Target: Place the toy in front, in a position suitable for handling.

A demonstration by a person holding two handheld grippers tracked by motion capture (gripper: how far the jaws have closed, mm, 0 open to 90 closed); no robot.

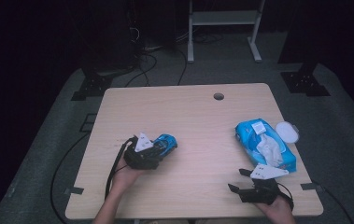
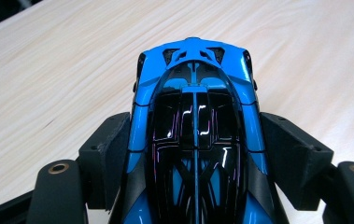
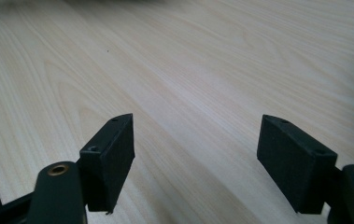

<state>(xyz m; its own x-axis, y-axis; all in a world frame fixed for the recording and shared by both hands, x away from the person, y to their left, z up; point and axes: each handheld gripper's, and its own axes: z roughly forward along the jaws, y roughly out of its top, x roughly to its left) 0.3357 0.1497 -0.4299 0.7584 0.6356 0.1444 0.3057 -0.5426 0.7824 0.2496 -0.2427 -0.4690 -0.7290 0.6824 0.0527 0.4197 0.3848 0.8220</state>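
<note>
- High view: the left gripper sits near the bench's left edge, about halfway along its depth, closed on a blue toy sports car whose far end pokes out past the jaws toward the bench's middle.
- High view: the right gripper rests close to the near right corner, its jaws spread wide with nothing between them.
- High view: a blue pack of wet wipes lies by the right edge, a white wipe pulled up from its opening and its white lid flipped out to the side. A round cable hole sits near the far edge. Wide bare wood lies between the car and the pack.
- Left gripper view: the toy car sits lengthwise between the jaws, glossy black canopy up, and both pads press its blue flanks. Whether its wheels touch the wood I cannot tell.
- Right gripper view: the right gripper looks across bare bench wood, jaws far apart and empty.
- Judgement: the step in hand looks like holding or carrying the car; with wipes open nearby, a wipe-down may be meant. The next move would call for a firm left grip while the right gripper reaches over to the standing wipe and pinches it. Nothing blocks that short reach; the thin wipe may slip or drag the pack along.
</note>
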